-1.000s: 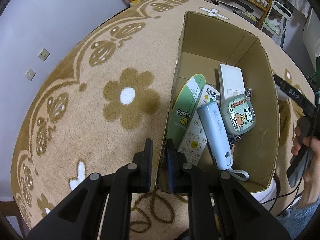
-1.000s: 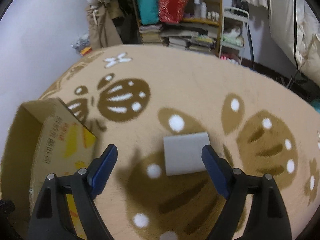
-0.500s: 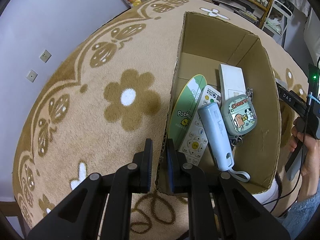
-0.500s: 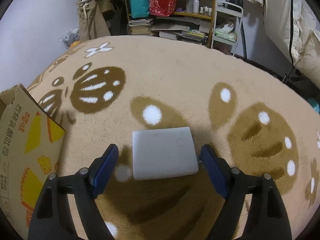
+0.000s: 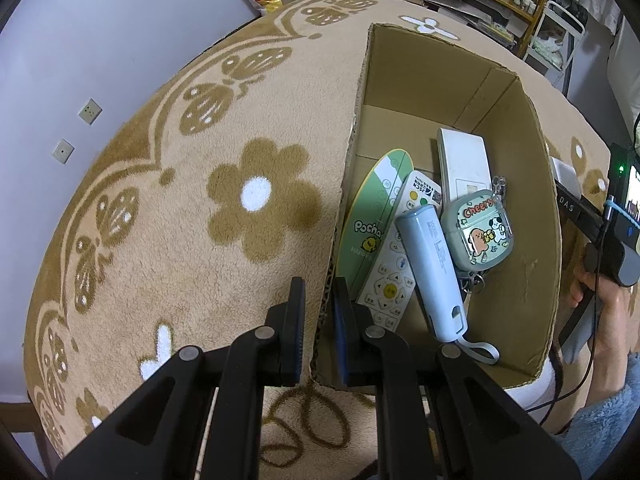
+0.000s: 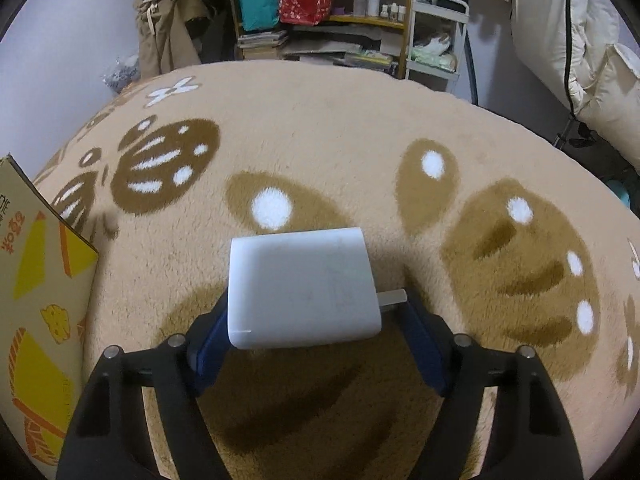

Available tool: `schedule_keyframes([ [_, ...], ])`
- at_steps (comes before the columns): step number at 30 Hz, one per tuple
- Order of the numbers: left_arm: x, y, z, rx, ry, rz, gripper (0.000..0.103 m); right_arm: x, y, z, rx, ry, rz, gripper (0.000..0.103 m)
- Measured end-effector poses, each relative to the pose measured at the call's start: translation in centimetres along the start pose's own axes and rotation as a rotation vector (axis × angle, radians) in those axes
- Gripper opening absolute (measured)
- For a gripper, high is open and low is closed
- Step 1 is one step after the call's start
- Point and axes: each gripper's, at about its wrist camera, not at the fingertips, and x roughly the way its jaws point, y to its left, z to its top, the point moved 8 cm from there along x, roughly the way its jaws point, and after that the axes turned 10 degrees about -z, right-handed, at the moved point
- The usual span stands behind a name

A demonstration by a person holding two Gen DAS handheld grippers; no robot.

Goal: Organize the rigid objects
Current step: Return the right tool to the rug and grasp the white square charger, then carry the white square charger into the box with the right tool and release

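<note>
An open cardboard box stands on the rug. In it lie a light blue power bank, a white remote, a green oval card, a white flat device and a cartoon-printed case with keys. My left gripper is shut on the box's near left wall, one finger inside and one outside. A white charger lies on the rug with its plug prongs to the right. My right gripper straddles it, jaws closing, the pads close beside its two ends.
The flower-patterned beige rug spreads on all sides. The box's printed outer wall stands at the left of the right wrist view. Shelves with books and bags line the far wall. A person's hand shows beyond the box's right wall.
My right gripper has come down and forward over the white charger, which now sits between its fingers, and the jaws have narrowed. The left gripper and the box have not moved.
</note>
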Motion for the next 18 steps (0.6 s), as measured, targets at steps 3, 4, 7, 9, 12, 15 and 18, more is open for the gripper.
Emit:
schedule_keyframes([
  [3, 0.0, 0.0, 0.0, -0.004, -0.001, -0.006, 0.013, -0.4, 0.2, -0.3, -0.007, -0.006, -0.009, 0.082],
  [4, 0.0, 0.0, 0.0, -0.006, -0.001, -0.009, 0.013, -0.4, 0.3, -0.2, -0.007, -0.002, -0.003, 0.082],
  [7, 0.0, 0.0, 0.0, -0.006, -0.001, -0.01, 0.013, -0.9, 0.5, 0.2, 0.008, 0.007, 0.031, 0.082],
  [9, 0.0, 0.0, 0.0, -0.005, -0.001, -0.01, 0.013, -1.5, 0.7, 0.6, 0.013, -0.005, 0.046, 0.082],
  [12, -0.1, 0.0, 0.0, -0.01, -0.001, -0.016, 0.013, -3.0, 1.2, 1.7, 0.017, -0.037, 0.073, 0.082],
  [15, -0.1, 0.0, 0.0, -0.01, -0.001, -0.016, 0.013, -5.1, 1.8, 3.0, 0.036, -0.07, 0.135, 0.082],
  [18, -0.1, 0.0, 0.0, -0.01, -0.001, -0.016, 0.013, -7.6, 2.7, 4.2, 0.033, -0.114, 0.19, 0.082],
])
